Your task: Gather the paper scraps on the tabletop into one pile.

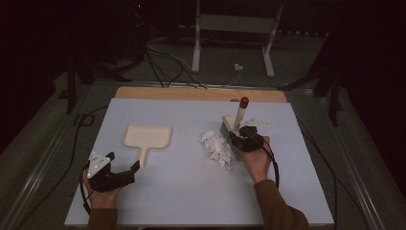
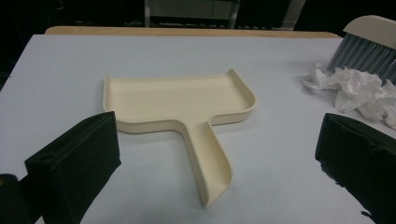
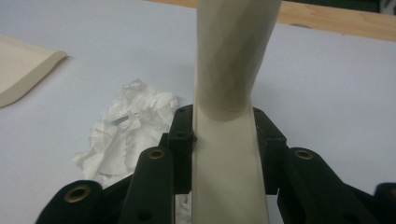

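White table (image 1: 191,191), unmarked cream dustpan (image 2: 180,100), clamped brush (image 3: 229,93)

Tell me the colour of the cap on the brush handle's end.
Red. The cap tops the cream brush; it shows best in the high view.

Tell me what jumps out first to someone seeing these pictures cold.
The crumpled white paper piled mid-table catches the eye first, with the brush standing just right of it, its cream handle clamped in the right gripper. To the left lies the cream dustpan, flat on the pale table, its handle pointing toward the open left gripper, which is short of touching it.
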Action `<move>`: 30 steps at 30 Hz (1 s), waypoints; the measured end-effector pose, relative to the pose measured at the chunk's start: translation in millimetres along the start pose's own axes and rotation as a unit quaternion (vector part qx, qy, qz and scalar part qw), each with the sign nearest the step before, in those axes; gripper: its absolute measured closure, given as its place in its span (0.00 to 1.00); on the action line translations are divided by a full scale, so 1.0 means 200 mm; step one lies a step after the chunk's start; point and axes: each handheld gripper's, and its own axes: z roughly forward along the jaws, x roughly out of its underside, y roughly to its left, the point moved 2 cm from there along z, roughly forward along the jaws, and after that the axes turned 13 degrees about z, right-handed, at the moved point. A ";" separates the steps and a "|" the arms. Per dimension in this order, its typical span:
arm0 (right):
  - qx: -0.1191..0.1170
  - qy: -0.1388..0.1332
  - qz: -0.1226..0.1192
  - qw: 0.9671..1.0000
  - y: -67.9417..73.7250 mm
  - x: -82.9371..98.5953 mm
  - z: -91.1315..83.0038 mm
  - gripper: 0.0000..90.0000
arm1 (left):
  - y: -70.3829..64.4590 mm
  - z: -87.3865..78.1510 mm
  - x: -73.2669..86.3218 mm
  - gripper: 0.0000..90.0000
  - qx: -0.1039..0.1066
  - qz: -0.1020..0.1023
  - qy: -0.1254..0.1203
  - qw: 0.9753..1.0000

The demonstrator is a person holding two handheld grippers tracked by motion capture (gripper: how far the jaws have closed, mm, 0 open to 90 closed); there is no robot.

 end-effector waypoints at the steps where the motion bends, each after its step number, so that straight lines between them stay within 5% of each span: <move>1: -0.002 -0.001 -0.002 1.000 -0.01 0.00 -0.01 0.75 | 0.00 0.00 0.00 0.01 0.000 0.000 0.000 1.000; 10: -0.020 -0.014 -0.038 0.999 -0.06 -0.05 -0.05 0.75 | 0.00 0.00 0.00 0.01 0.001 -0.001 0.000 1.000; 17: -0.025 -0.024 -0.120 0.992 -0.11 -0.06 -0.09 0.75 | 0.00 0.00 0.00 0.01 0.002 -0.001 0.000 1.000; 23: -0.052 -0.017 -0.124 0.991 -0.19 -0.05 -0.13 0.75 | 0.00 0.00 0.00 0.01 0.003 0.000 0.001 1.000; 30: -0.064 0.012 -0.158 0.985 -0.27 -0.01 -0.18 0.75 | 0.00 0.00 0.00 0.01 0.004 -0.002 0.000 1.000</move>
